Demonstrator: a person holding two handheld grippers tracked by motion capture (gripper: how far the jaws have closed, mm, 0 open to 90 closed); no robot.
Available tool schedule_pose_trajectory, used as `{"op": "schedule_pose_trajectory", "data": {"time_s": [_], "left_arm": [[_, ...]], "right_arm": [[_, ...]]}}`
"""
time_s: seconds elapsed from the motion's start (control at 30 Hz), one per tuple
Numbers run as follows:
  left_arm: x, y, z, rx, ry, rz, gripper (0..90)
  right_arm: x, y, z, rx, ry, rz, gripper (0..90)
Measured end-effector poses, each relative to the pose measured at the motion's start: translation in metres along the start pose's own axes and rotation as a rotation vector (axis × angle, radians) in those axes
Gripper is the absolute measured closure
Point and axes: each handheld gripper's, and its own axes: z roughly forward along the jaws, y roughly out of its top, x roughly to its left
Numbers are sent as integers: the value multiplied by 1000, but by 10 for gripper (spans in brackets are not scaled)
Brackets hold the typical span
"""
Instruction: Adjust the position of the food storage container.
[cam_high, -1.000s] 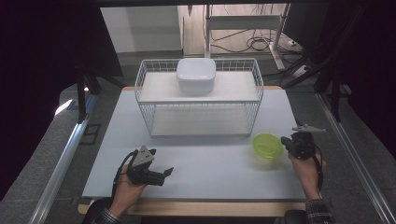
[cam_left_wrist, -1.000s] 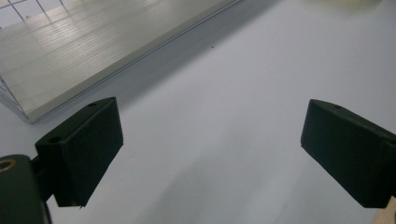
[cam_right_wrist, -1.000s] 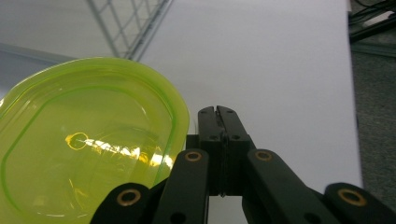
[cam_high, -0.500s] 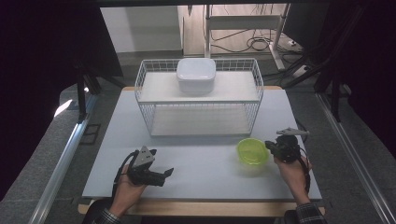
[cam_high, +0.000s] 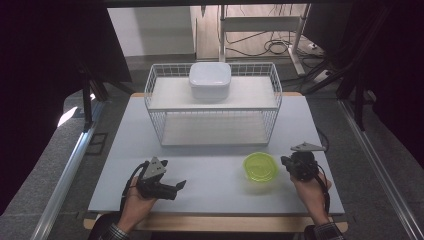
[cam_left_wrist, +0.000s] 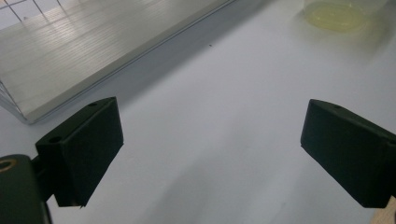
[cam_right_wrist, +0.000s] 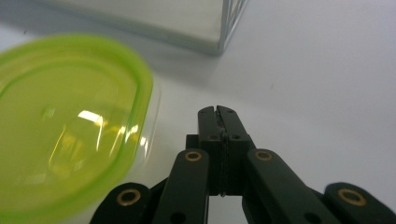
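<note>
Green and see-through, the little round tub (cam_high: 260, 167) sits on my pale tabletop (cam_high: 210, 170), near the front and over to the right. Its lid is bright lime green with a thick rim, and light shines off the top. The sides under the lid are clear plastic. In my right tool's view the tub (cam_right_wrist: 65, 126) looks big and a bit blurry, and it lies just to the left of the tool's tip. I cannot tell if they touch.

My right tool (cam_high: 299, 165) is in my right hand (cam_high: 312, 192), just beside the tub on its right side. Its two black jaws are pressed tight together with nothing between them (cam_right_wrist: 218, 114).

My left tool (cam_high: 176, 187) is in my left hand (cam_high: 134, 200), at the front left of the tabletop, well apart from the tub. Its jaws are spread wide, and bare tabletop shows between them (cam_left_wrist: 210, 140). In that view the tub (cam_left_wrist: 334, 14) is far off at the top right.

Behind the tub stands a white wire rack (cam_high: 214, 112) with a flat shelf on top and another one low down. A white box with a lid (cam_high: 210, 80) sits on the top shelf, near the middle. The box has rounded corners.
</note>
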Motion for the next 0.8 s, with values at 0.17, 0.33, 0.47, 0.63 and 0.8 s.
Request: {"op": "schedule_pose_trajectory", "data": {"time_s": [0.17,0.33,0.47,0.63,0.8], "left_arm": [[-1,0,0,4,-2,3,57],[-2,0,1,7,-6,2,57],[-2,0,1,10,-5,3,57],[-3,0,2,13,-6,4,57],[-4,0,3,20,-7,7,57]], "right_arm": [[13,-14,-3,65,87,1,888],[23,-17,3,88,177,29,887],[27,-15,8,89,208,32,887],[43,-9,19,95,269,17,886],[60,0,31,92,304,-12,886]]}}
